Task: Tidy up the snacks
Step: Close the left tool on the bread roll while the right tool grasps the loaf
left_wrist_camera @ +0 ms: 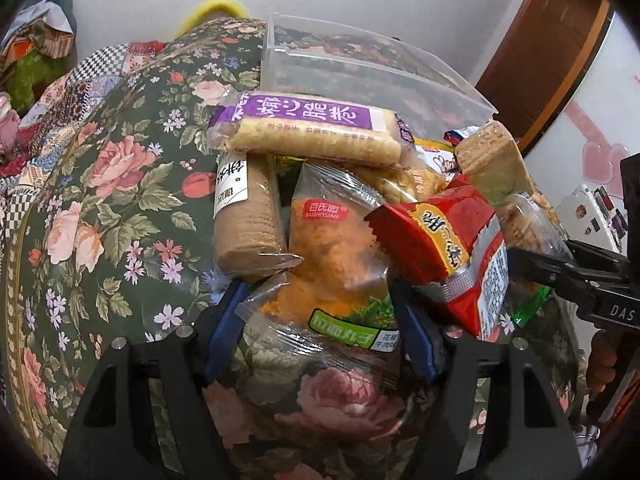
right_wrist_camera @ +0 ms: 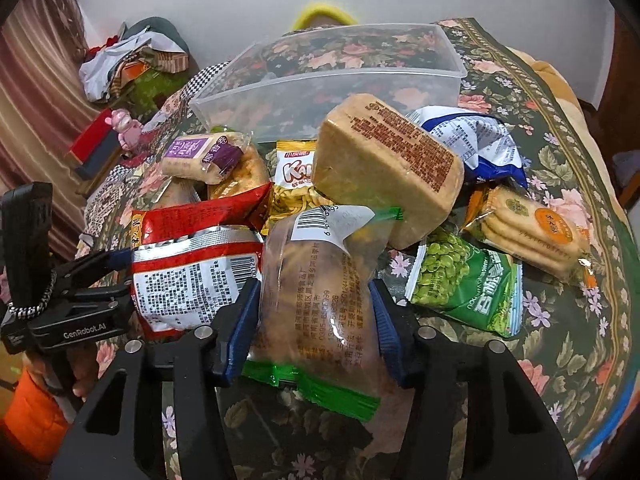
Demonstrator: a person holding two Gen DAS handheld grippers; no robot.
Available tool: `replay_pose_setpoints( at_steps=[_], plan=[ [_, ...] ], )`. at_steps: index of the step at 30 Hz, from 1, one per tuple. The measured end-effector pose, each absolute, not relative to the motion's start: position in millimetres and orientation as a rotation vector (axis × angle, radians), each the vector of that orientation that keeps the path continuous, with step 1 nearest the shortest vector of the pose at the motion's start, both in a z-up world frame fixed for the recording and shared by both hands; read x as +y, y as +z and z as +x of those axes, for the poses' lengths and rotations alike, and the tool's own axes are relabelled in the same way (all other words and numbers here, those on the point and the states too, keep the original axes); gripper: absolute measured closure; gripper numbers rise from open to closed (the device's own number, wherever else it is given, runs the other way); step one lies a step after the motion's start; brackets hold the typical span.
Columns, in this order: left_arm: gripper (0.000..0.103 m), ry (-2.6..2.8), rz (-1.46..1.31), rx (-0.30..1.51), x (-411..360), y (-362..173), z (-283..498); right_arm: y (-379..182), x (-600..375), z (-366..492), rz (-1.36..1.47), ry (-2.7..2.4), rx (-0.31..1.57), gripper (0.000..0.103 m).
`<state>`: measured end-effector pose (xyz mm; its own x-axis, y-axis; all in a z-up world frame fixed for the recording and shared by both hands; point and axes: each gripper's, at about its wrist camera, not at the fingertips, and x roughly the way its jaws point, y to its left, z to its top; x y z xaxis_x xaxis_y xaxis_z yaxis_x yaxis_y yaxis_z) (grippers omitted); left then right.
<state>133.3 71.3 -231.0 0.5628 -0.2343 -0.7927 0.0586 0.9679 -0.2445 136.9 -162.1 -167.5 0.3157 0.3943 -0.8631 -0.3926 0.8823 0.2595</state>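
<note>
1. Left tool (left_wrist_camera: 320,300) pinches the orange snack pack (left_wrist_camera: 336,256), centre-bottom of the left view; its lower edge is hidden by the fingers.
2. Right tool (right_wrist_camera: 314,316) pinches the clear brown snack pack (right_wrist_camera: 316,292), centre-bottom of the right view.
3. Red packet (right_wrist_camera: 192,276) sits between the two, partly covered; contact unclear.
4. Purple-label pack (left_wrist_camera: 308,128) tops the pile; tan block (right_wrist_camera: 384,164) leans at centre.
5. Clear bin (right_wrist_camera: 328,76) at upper centre, behind the pile on the floral bench (left_wrist_camera: 120,184).
6. Green pea bag (right_wrist_camera: 464,280) at right, its edge cut off.
</note>
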Motion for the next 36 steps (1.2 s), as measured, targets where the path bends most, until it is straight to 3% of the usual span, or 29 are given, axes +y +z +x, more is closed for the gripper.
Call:
replay_pose_setpoints(
  at_steps=[9,10,11,19,36],
  plan=[
    [0.044,-0.144,-0.114,0.874,63.5,-206.4,111.0,-151.9,-168.0,131.8,-0.002,0.515,1.088,0.057],
    [0.055,-0.146,-0.108,0.868,63.2,-203.6,108.2,-149.7,-169.0,130.8,-0.002,0.516,1.080,0.057],
    [0.056,-0.150,-0.104,0.870,62.7,-200.5,105.4,-148.0,-169.1,130.1,-0.001,0.517,1.076,0.057],
    [0.057,-0.126,-0.082,0.852,63.5,-184.4,89.1,-132.5,-172.4,121.2,0.003,0.515,1.028,0.057],
    [0.057,-0.059,-0.067,0.639,74.8,-105.5,87.9,-79.9,-181.3,133.7,0.022,0.503,0.850,0.057]
  ],
)
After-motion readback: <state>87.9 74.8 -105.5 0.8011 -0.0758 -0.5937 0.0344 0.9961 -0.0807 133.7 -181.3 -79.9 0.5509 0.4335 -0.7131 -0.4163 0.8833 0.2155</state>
